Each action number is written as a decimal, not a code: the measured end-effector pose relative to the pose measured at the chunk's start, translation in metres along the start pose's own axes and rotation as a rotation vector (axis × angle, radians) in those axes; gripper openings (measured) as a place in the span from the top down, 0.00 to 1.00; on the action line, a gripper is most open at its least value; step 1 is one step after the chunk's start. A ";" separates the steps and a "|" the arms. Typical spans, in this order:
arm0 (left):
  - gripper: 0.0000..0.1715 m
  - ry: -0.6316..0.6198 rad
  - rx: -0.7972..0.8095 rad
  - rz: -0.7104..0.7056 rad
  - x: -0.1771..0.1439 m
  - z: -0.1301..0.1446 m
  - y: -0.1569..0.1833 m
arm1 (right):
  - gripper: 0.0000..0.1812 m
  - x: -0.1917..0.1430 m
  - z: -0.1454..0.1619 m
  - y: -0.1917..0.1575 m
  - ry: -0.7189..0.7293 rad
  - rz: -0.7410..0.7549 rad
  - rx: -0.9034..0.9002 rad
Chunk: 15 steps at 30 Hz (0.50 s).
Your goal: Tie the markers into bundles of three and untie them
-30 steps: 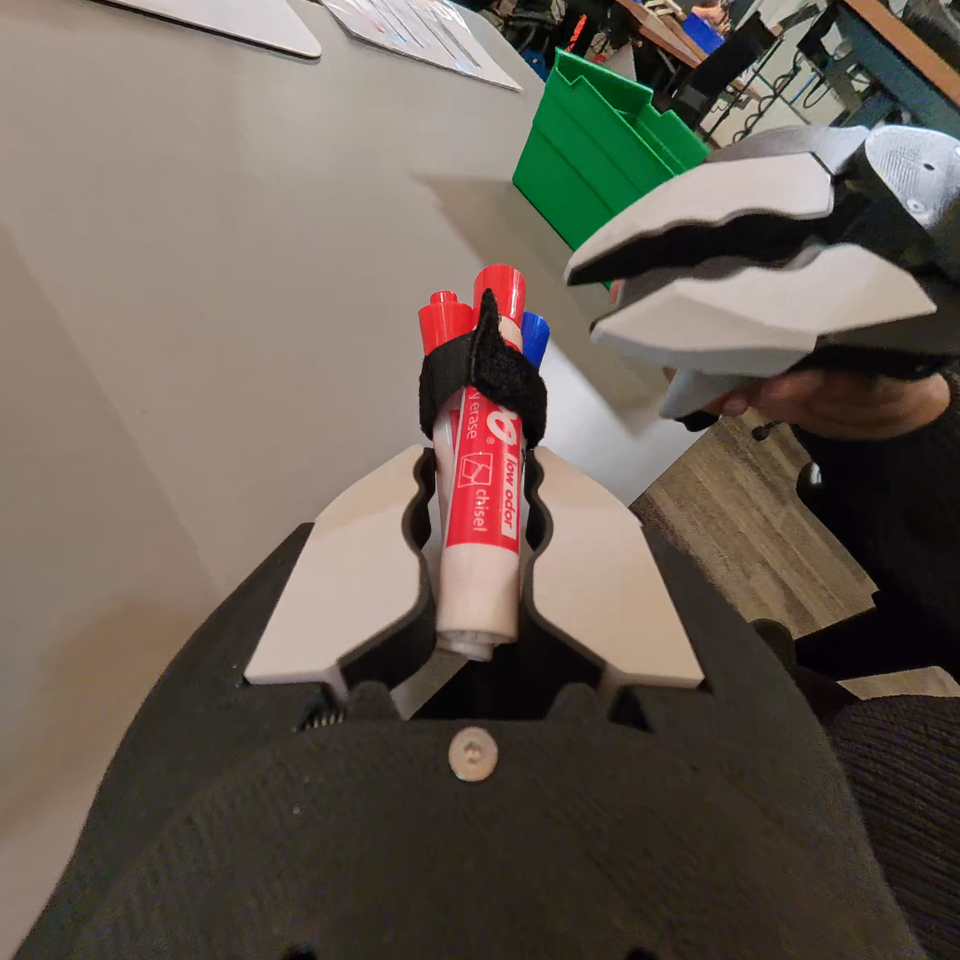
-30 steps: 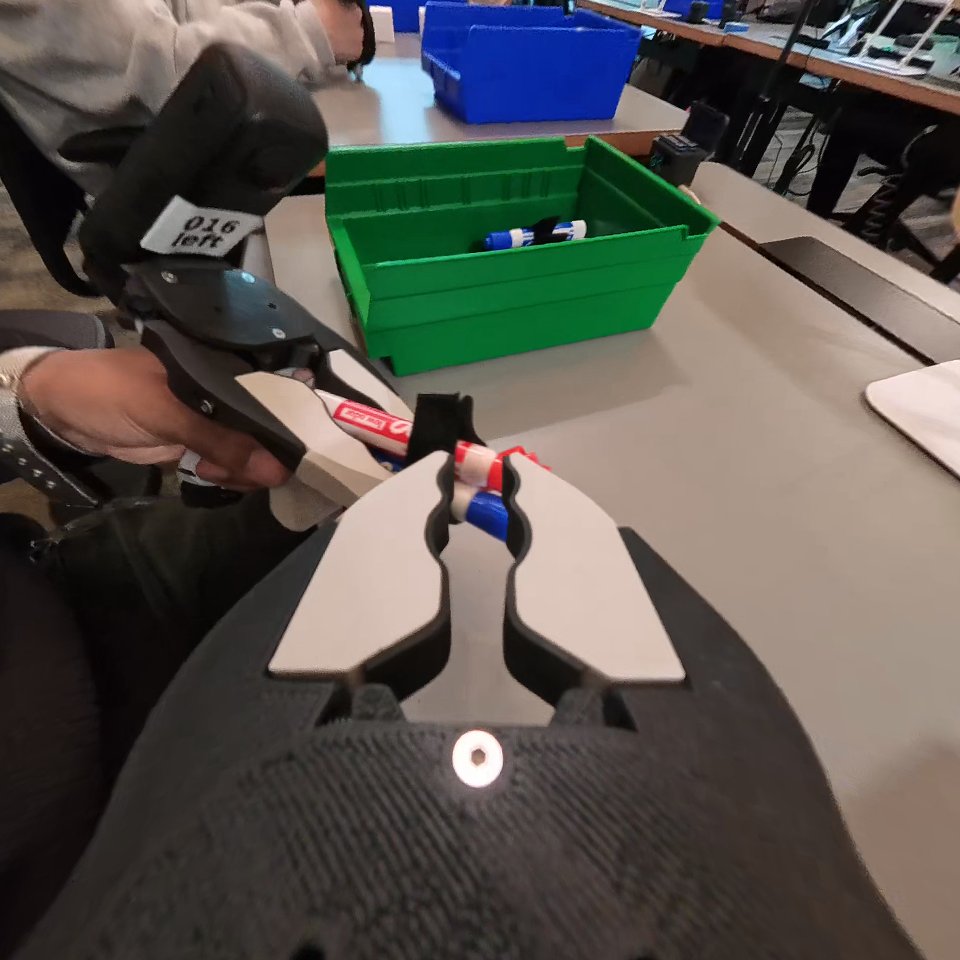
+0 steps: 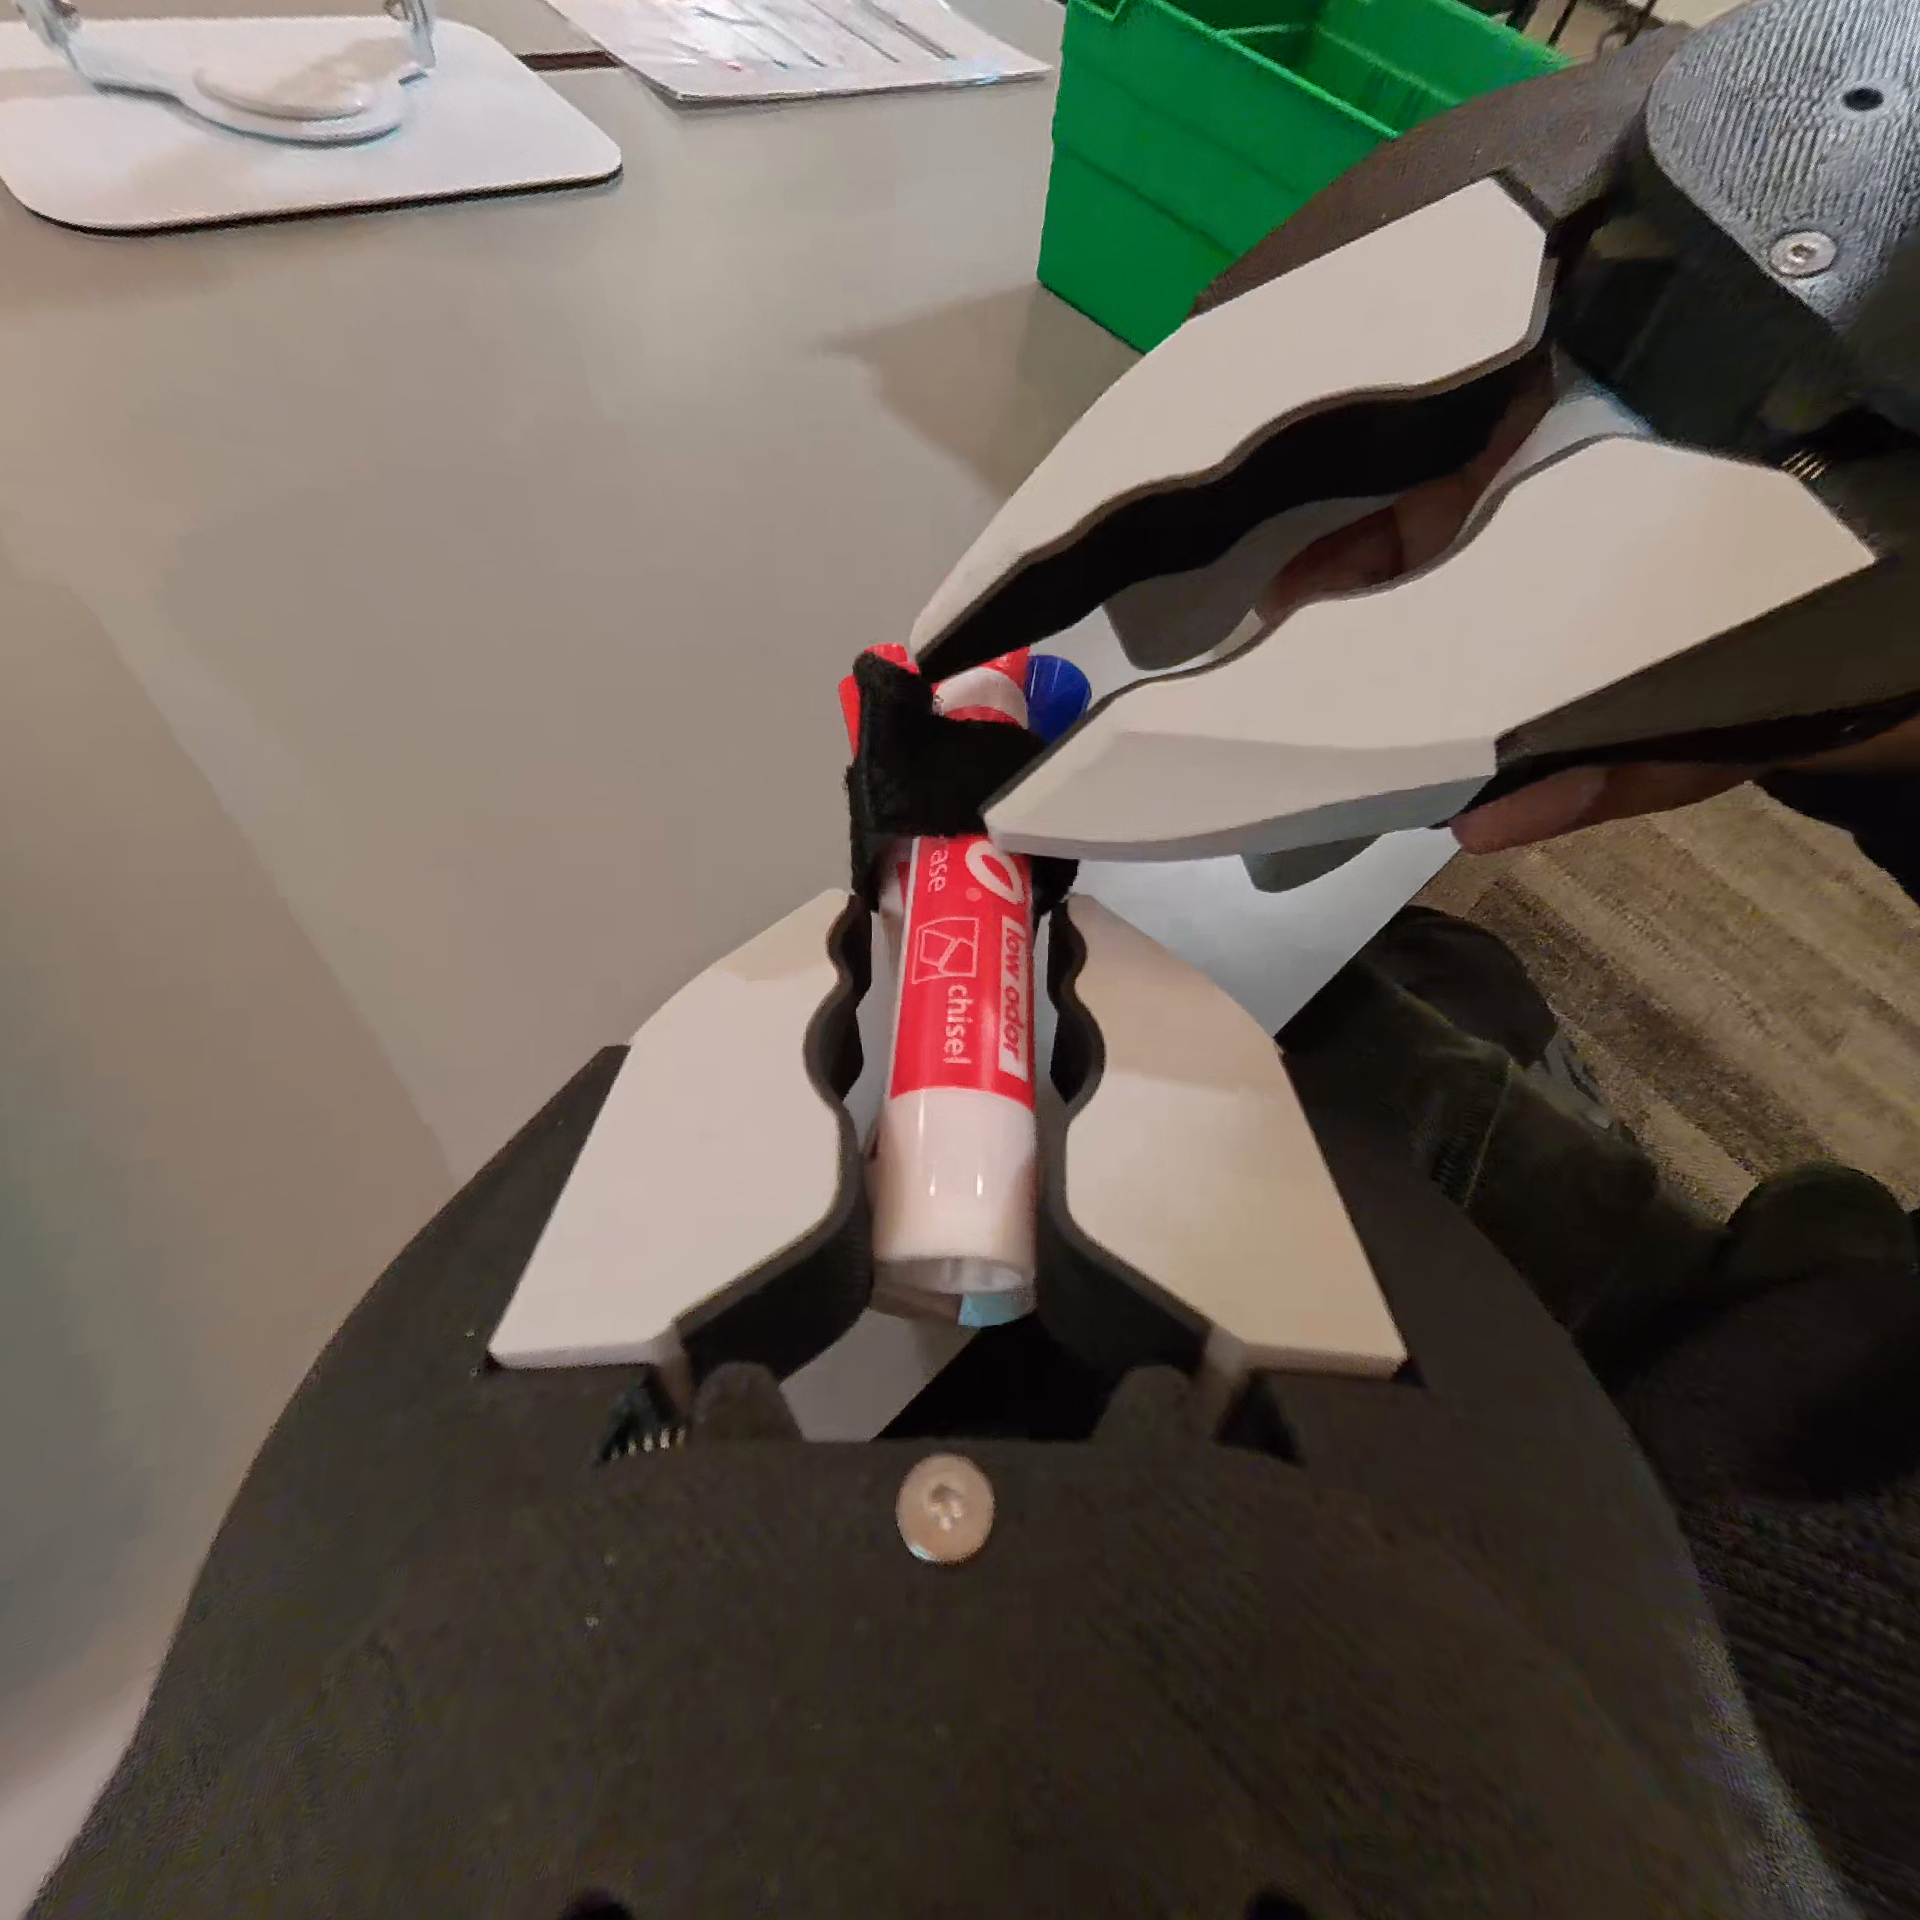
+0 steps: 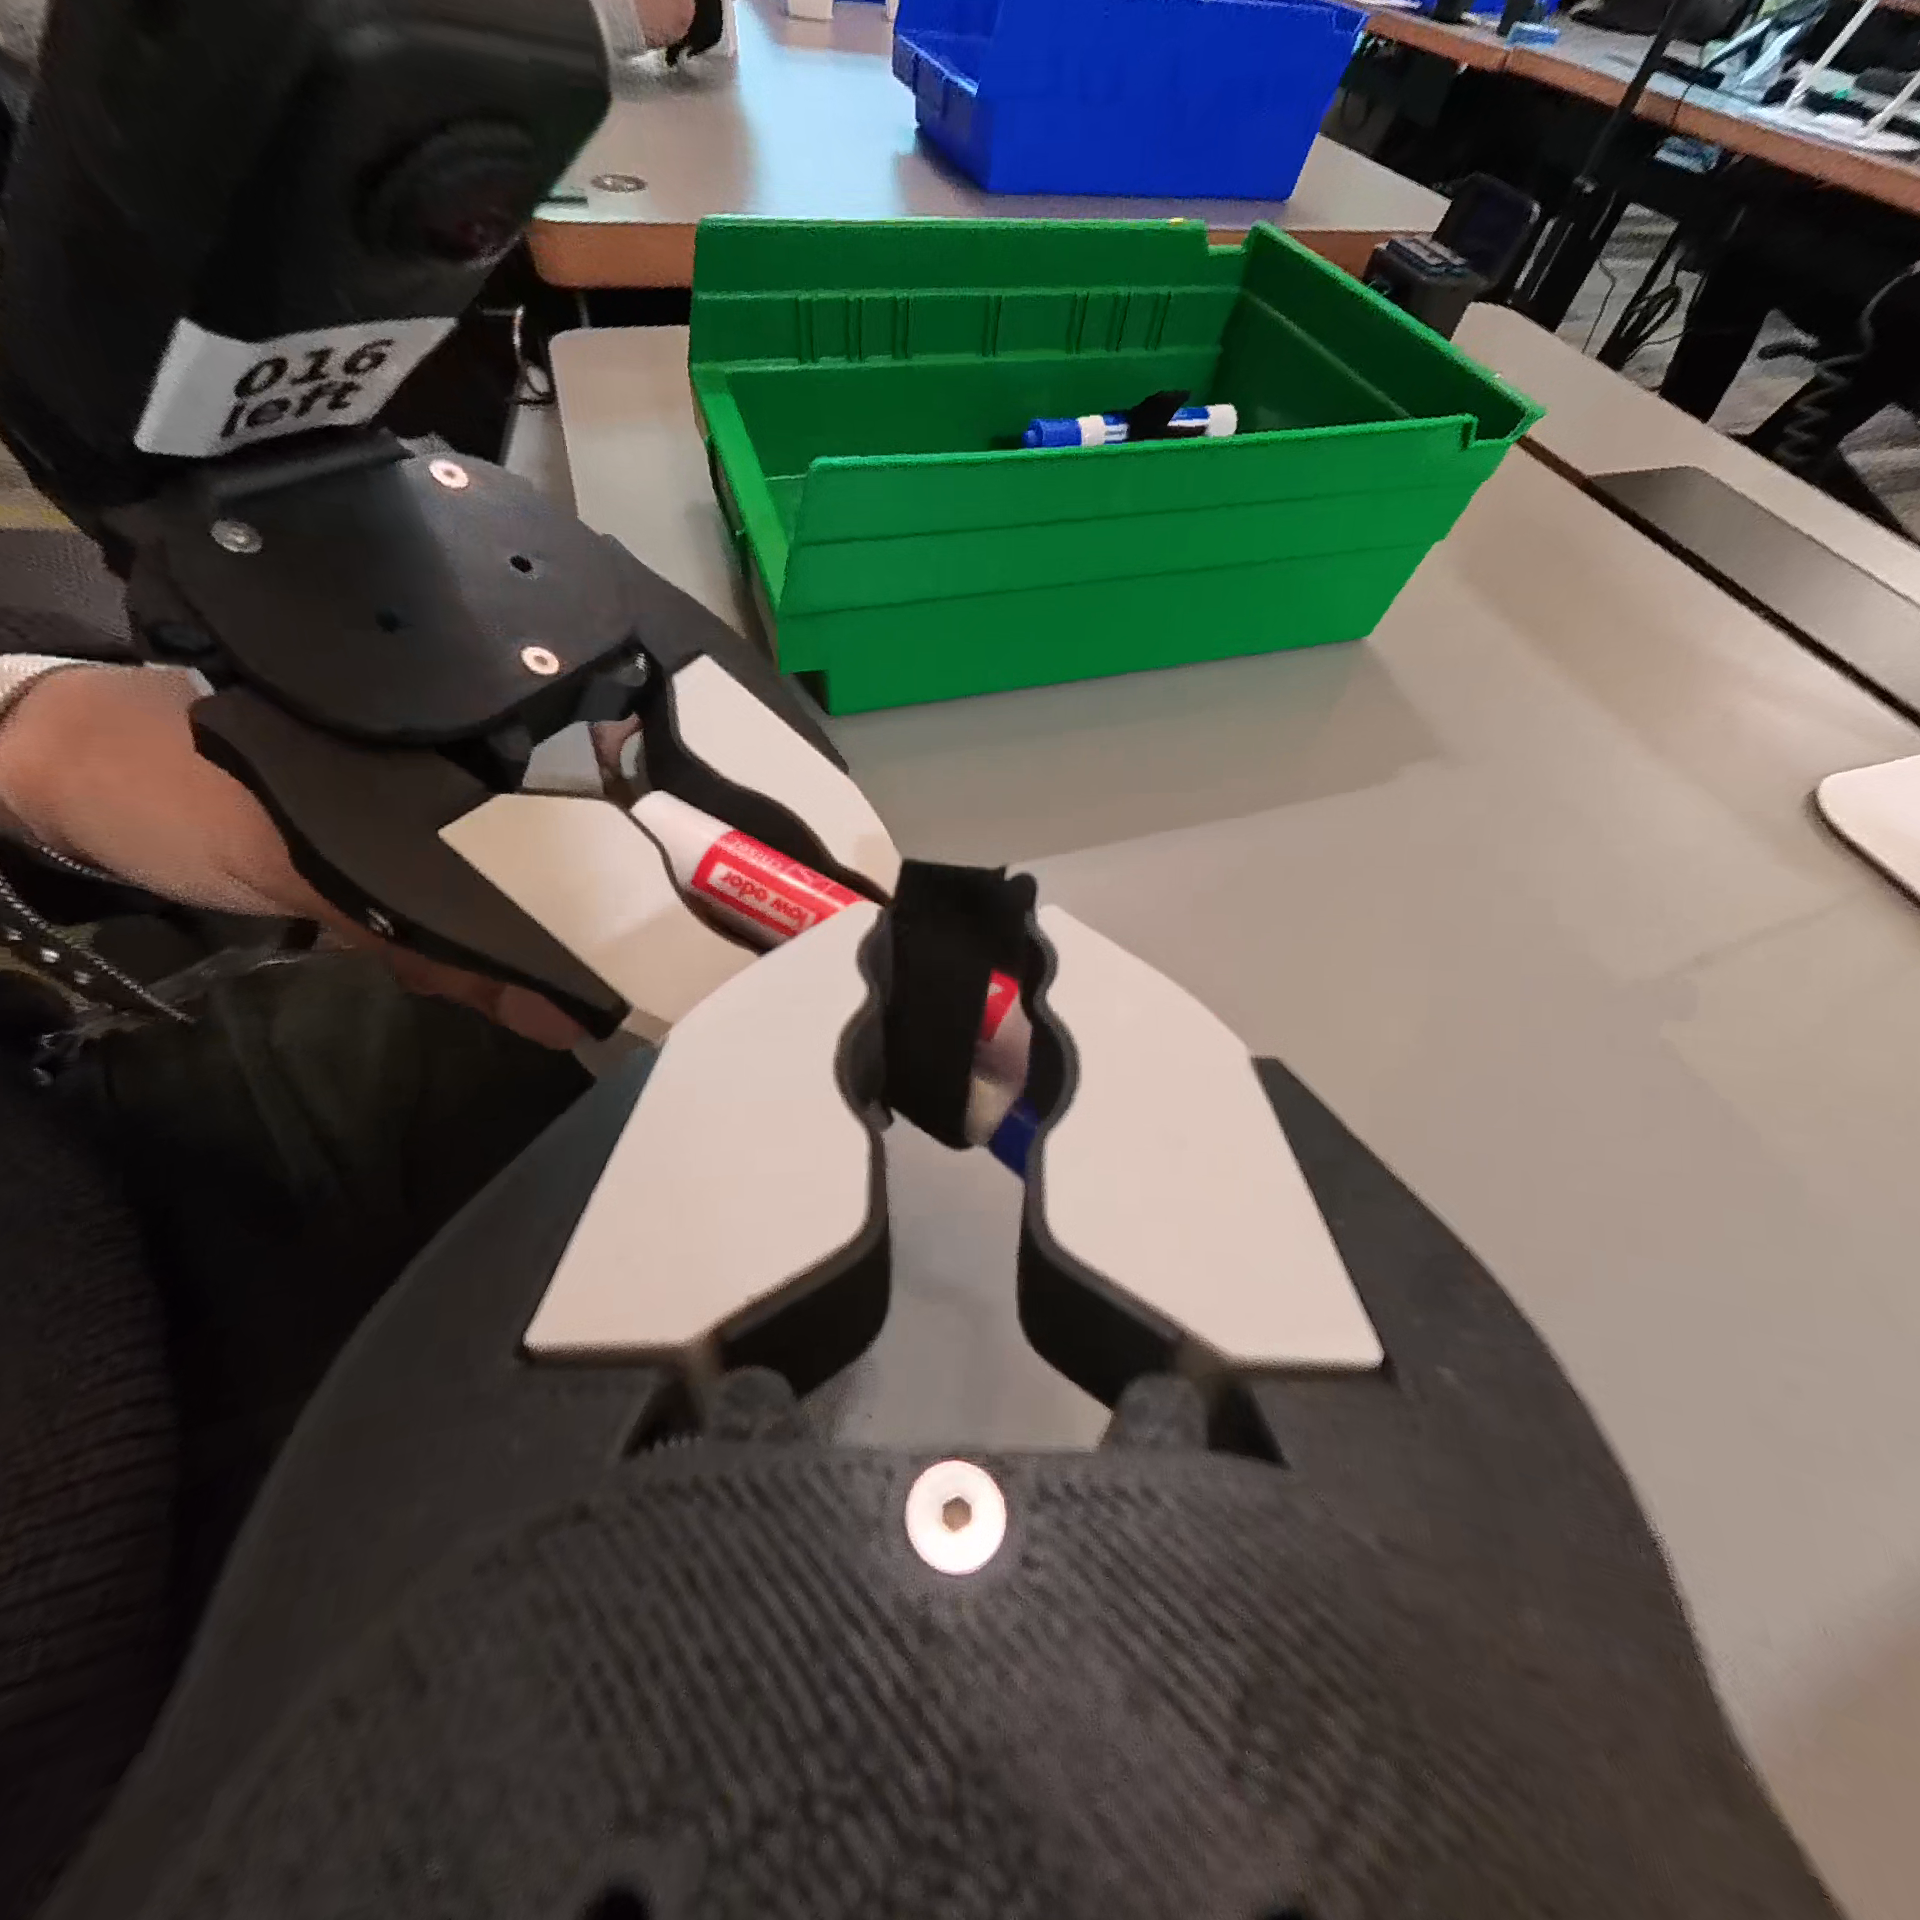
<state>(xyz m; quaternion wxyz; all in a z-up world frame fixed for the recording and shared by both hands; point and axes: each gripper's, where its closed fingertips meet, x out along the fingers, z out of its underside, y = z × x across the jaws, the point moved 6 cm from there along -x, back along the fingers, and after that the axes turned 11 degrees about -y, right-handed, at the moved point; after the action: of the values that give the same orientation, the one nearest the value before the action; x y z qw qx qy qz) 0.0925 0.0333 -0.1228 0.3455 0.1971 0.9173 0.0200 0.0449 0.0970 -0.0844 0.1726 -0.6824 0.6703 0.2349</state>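
The left gripper (image 3: pixel 956 914) is clamped on a bundle of markers (image 3: pixel 961 1049). Its jaws are narrowed to the width of the red-labelled barrel, which runs straight along the fingers toward 12 o'clock, clear of the grey table (image 3: pixel 468 520). A black strap (image 3: pixel 914 769) is wrapped round the bundle just beyond the fingertips, with red and blue caps poking out past it. The right gripper (image 4: pixel 956 925) comes in from 2 o'clock in the left wrist view and straddles that strapped end. Its jaws are partly open, one finger at the strap's raised tab and the other along the band's side — whether they actually pinch the strap, I cannot tell. A person's hand (image 4: pixel 135 790) holds the left gripper at 9 o'clock in the right wrist view. Farther off, at 12 o'clock there, a green bin (image 4: pixel 1091 582) stands on the table holding another strapped bundle with blue caps (image 4: pixel 1127 424), and a blue bin (image 4: pixel 1122 94) sits beyond it. In the left wrist view a white mat (image 3: pixel 312 177) lies at 11 o'clock.
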 end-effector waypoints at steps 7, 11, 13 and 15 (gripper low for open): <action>0.80 0.008 -0.004 -0.025 -0.002 -0.002 -0.003 | 0.90 -0.003 0.000 0.005 0.013 -0.043 0.064; 0.81 0.020 0.030 -0.054 -0.003 -0.002 -0.003 | 0.91 -0.002 0.000 0.003 0.002 -0.065 0.068; 0.81 0.010 0.091 -0.107 -0.003 -0.002 -0.003 | 0.90 -0.001 0.001 0.002 0.001 -0.087 0.094; 0.80 -0.002 0.152 -0.163 -0.003 -0.001 -0.003 | 0.90 0.000 0.002 0.002 -0.002 -0.101 0.104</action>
<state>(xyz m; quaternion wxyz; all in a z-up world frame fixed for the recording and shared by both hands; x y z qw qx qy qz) 0.0926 0.0299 -0.1203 0.3308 0.1476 0.9288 -0.0779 0.0426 0.0983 -0.0858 0.2203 -0.7050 0.6463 0.1914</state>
